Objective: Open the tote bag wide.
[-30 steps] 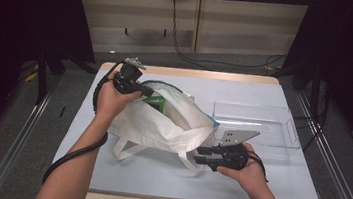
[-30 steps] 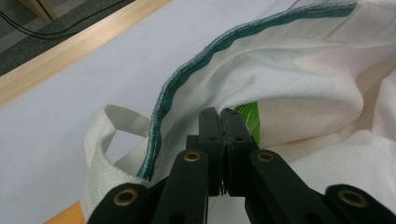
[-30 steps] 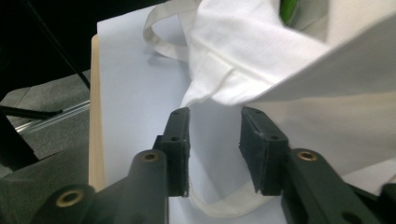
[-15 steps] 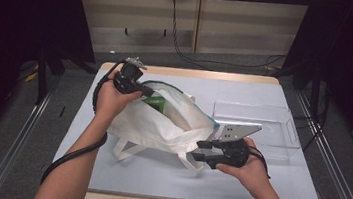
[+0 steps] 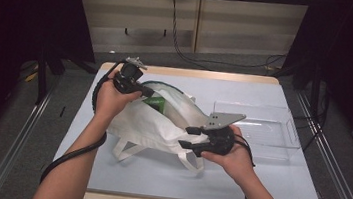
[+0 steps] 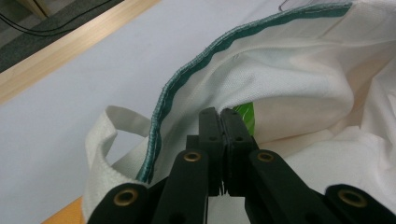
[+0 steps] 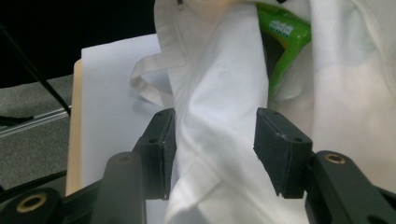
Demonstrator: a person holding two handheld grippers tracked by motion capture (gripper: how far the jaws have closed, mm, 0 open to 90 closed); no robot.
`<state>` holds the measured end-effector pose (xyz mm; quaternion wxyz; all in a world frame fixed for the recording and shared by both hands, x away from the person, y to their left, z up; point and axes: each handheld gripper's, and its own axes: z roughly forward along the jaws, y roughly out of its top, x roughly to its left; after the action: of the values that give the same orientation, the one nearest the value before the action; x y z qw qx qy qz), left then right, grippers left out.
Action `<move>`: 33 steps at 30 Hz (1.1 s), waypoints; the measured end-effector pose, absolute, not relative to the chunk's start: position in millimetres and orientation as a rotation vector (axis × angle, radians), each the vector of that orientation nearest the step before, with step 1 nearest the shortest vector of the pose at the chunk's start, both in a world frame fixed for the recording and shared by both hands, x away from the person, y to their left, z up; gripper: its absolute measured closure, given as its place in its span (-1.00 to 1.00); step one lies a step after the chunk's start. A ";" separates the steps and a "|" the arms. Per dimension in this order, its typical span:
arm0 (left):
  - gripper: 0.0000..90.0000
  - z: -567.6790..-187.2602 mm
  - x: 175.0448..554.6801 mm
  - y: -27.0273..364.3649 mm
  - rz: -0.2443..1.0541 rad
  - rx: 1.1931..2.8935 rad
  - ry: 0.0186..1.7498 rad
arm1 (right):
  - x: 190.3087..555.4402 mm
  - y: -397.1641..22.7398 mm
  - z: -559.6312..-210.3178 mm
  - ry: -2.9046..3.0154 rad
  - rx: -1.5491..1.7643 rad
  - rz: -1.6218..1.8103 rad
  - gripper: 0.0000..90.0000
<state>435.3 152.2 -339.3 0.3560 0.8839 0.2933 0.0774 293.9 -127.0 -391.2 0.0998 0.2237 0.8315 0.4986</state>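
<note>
Bag: a white cloth bag (image 5: 154, 124) with a green-stitched rim lies slumped near the middle of the worktop (image 5: 266, 180), its mouth facing about 1 o'clock and its strap loops trailing off toward 6 o'clock.
Contents: a green packet (image 5: 156, 103) sits just inside the mouth, half buried in folds.
Left tool: the left tool (image 5: 149, 92), at about 10 o'clock from the bag's middle, is pinched fully together on the cloth just under the rim (image 6: 187, 74) and holds the mouth up.
Right tool: the right tool (image 5: 189, 137), at about 4 o'clock from the bag's middle, has just been opening; its jaws stand about half apart with a fold of cloth between them, the pads not pressing on it.
Tray: a clear plastic tray (image 5: 261, 132) lies at 3 o'clock, just beside the bag.
Handling: I'd judge the bag light, limp and easily bunched; it will sag wherever it is not held, so one grip alone lets the mouth collapse.
Where to hold: the stitched rim or a strap (image 7: 144, 81) looks firmest; loose side cloth would slide and gather.
Packet: probably light and a bit slick, likely to shift if the bag tips.
</note>
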 end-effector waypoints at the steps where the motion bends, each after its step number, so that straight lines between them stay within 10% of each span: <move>1: 0.97 -339.2 435.5 152.3 0.197 2.282 0.752 | 296.1 -124.9 -391.2 2.455 0.666 1.476 0.04; 20: 0.97 -339.0 434.9 150.8 0.175 2.288 0.762 | 326.6 -84.0 -405.8 2.448 0.712 1.343 -0.33; 25: 0.97 -338.2 434.3 152.3 0.164 2.278 0.761 | 330.0 -76.4 -411.8 2.479 0.704 1.341 0.06; 30: 0.97 -335.9 434.7 153.8 0.167 2.308 0.717 | 329.5 -77.8 -411.7 2.553 0.658 1.333 0.88; 33: 0.97 -334.8 435.1 153.7 0.180 2.322 0.703 | 328.3 -81.1 -411.8 2.572 0.640 1.364 0.98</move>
<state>435.1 153.7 -334.8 0.3468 0.8952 0.2711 0.0694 328.3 -81.1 -411.8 0.0802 0.2140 0.8600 0.4562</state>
